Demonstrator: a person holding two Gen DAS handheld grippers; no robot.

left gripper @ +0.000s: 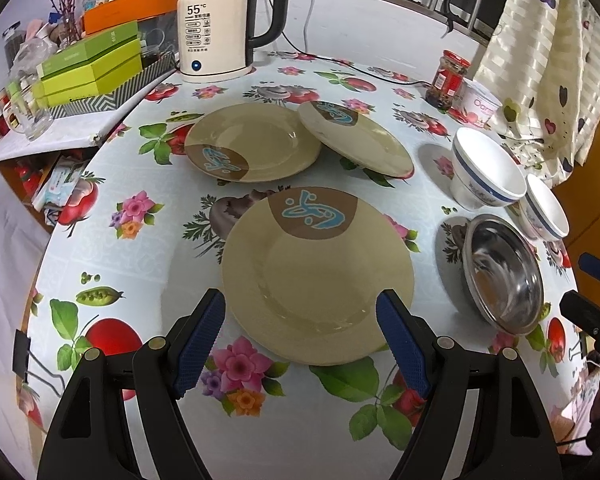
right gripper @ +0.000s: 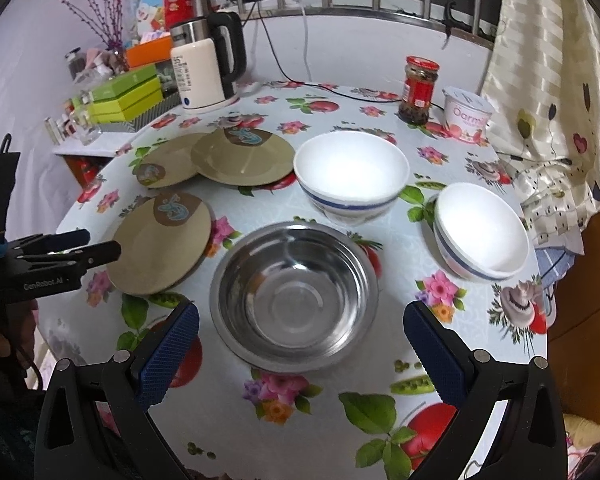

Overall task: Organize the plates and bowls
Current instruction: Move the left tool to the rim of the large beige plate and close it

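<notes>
Three beige plates with a brown and blue mark lie on the round table: a near plate (left gripper: 316,276) (right gripper: 164,242), a far left plate (left gripper: 252,142) (right gripper: 168,164) and a far right plate (left gripper: 356,138) (right gripper: 242,154) whose edge rests on the far left one. A steel bowl (right gripper: 294,294) (left gripper: 504,274) sits near the table's front. Two white bowls with blue bands stand behind it, a bigger one (right gripper: 350,174) (left gripper: 486,170) and a smaller one (right gripper: 480,230) (left gripper: 544,208). My left gripper (left gripper: 300,336) is open, just before the near plate. My right gripper (right gripper: 300,354) is open, in front of the steel bowl.
A kettle (left gripper: 220,20) stands at the table's back, with green boxes (left gripper: 92,66) on a side shelf to the left. A red-lidded jar (right gripper: 418,90) and a yogurt cup (right gripper: 468,114) stand at the back right. A curtain (right gripper: 548,80) hangs at the right.
</notes>
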